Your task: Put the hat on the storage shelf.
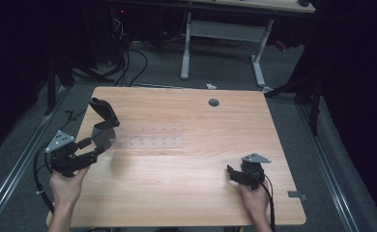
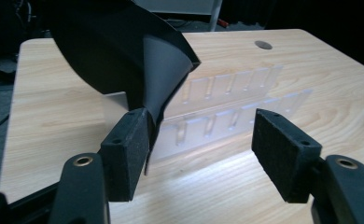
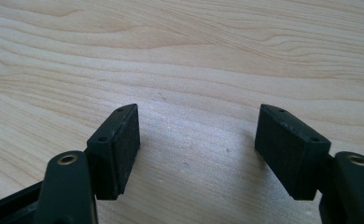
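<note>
While funnel [image 2: 124, 51] stands in rack [image 2: 236, 107].

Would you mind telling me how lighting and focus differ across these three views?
High view: dim, dark surroundings, the clear rack faint against the table. Left gripper view: a bright glare patch on the wood below the rack; the black funnel looms near the lens. Right gripper view: evenly lit, sharp grain.

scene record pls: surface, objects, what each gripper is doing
surface: wooden table
objects: clear plastic rack with slots, lying flat; black funnel at its left end
left gripper: jaws open, one pad beside the funnel's spout, no grip
right gripper: jaws open, nothing between, low over bare wood
</note>
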Demonstrator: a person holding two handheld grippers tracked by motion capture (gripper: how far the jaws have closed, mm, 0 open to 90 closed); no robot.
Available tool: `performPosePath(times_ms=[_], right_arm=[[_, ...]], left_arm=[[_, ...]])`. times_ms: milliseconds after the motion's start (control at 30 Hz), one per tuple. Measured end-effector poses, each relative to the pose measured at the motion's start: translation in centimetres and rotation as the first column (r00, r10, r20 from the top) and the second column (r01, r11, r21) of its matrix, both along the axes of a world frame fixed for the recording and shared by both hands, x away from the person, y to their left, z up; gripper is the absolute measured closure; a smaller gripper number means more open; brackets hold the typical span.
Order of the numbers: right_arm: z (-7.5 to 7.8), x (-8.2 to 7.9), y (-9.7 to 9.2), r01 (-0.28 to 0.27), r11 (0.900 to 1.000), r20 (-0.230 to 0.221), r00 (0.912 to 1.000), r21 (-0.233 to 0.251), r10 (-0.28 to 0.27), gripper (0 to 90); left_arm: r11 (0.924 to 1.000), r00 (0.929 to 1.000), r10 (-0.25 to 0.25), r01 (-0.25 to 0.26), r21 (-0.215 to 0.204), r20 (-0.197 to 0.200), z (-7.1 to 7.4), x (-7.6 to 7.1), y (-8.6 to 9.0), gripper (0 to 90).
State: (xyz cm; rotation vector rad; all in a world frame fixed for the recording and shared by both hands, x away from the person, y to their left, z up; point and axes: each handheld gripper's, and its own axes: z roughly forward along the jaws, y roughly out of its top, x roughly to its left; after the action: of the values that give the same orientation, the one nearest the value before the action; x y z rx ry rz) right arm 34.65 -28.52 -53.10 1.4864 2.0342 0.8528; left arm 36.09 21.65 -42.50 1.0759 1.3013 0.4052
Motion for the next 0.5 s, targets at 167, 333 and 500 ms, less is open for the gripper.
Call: performPosePath(times_ms=[167,333,500], right_arm=[[0.0,0.0,0.0,0.0,1.0,0.0,1.0,0.0,0.0,31.2],[0.0,0.0,0.0,0.0,1.0,0.0,1.0,0.0,0.0,31.2],[0.0,0.0,0.0,0.0,1.0,0.0,1.0,0.0,0.0,31.2]], left_arm=[[0.9999,0.9998,-0.015,0.015,0.004,0.01,-0.3,-1.2,-0.6,36.7],[0.9996,0.9996,-0.029,0.029,-0.004,0.008,-0.5,-2.0,-1.1,36.4],[0.9986,0.9985,-0.051,0.052,-0.008,0.019,-0.5,-2.7,-1.9,36.2]])
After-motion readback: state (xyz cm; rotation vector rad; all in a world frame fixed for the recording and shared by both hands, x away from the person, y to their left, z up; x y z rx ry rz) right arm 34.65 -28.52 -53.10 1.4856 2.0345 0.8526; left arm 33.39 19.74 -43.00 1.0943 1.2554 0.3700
